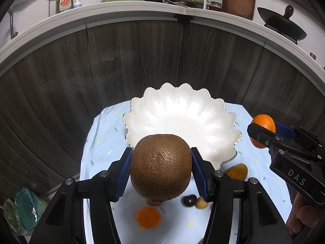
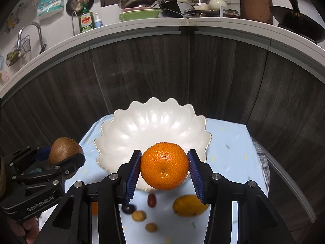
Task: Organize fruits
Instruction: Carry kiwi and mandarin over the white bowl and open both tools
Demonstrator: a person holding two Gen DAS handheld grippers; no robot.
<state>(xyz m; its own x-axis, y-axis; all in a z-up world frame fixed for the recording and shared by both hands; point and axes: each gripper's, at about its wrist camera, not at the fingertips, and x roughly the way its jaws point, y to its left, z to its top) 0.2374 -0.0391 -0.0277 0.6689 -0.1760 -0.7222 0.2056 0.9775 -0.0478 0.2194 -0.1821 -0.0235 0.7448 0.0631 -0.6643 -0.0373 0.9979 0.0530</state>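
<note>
My left gripper is shut on a brown kiwi and holds it above the near rim of a white scalloped bowl. My right gripper is shut on an orange tangerine, held above the near rim of the same bowl. Each gripper shows in the other's view: the right one with the tangerine, the left one with the kiwi. The bowl is empty. Loose fruit lies on the cloth below: another tangerine, a yellow lemon, a dark plum, a red date, small yellow-brown fruits.
The small table wears a light blue cloth. Dark wood cabinet fronts stand close behind it under a white counter crowded with dishes, pots and soap. A checked cloth hangs at the table's right edge.
</note>
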